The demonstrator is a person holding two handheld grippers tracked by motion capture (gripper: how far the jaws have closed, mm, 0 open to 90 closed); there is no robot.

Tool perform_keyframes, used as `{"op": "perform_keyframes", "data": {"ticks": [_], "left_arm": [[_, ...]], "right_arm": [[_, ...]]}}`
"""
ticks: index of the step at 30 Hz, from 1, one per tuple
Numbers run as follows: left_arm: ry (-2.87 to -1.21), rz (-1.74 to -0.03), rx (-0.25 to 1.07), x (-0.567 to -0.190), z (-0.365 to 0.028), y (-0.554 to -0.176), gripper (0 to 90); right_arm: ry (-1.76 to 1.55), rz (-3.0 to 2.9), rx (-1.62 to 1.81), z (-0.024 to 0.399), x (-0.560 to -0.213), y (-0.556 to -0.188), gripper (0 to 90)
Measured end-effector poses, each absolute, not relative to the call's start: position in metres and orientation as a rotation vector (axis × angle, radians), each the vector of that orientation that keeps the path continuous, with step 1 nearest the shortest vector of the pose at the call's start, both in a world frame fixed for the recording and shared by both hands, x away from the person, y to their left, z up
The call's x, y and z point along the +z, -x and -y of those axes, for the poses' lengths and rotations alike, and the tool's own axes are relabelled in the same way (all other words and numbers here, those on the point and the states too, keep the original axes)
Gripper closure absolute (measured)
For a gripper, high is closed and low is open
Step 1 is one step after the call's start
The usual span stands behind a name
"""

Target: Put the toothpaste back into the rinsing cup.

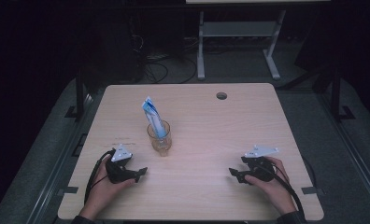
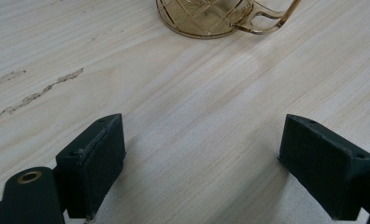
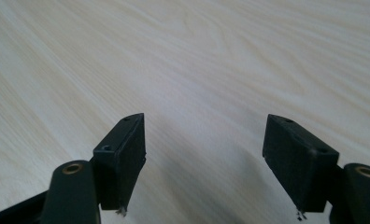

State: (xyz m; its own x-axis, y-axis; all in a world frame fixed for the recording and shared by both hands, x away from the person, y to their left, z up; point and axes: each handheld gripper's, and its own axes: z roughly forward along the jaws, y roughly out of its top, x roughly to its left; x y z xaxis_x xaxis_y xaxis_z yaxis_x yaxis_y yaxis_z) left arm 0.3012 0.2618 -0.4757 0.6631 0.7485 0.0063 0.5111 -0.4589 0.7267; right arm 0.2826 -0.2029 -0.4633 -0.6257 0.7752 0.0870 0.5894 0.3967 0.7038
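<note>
An amber glass mug (image 1: pixel 159 138) stands left of the table's middle, handle toward the front. A blue and white tube (image 1: pixel 154 117) leans upright inside it. In the left gripper view the mug's base and handle (image 2: pixel 211 18) sit at the top edge. My left gripper (image 1: pixel 141 172) rests on the table in front of the mug and a little to its left, open, nothing between its jaws. My left gripper (image 2: pixel 202 158) has bare wood between its pads. My right gripper (image 1: pixel 233 173) lies at the front right, open and empty, and in its own view the right gripper (image 3: pixel 204 154) faces plain tabletop.
The light wooden table (image 1: pixel 211 126) has a round cable hole (image 1: pixel 221 95) at its far right. Faint scratch marks (image 2: pixel 33 95) run across the wood near the left gripper. Beyond the far edge, a white desk frame (image 1: pixel 239 37) and cables (image 1: pixel 155 65) sit on the dark floor.
</note>
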Motion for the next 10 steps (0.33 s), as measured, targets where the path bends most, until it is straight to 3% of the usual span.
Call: {"op": "perform_keyframes", "data": {"ticks": [10], "left_arm": [[-2.161, -0.969, 0.425, -0.4756, -0.2618, -0.3012, 13.3]], "right_arm": [[-1.198, -2.421, 0.995, 0.2043, -0.4718, -0.2802, 27.9]]}}
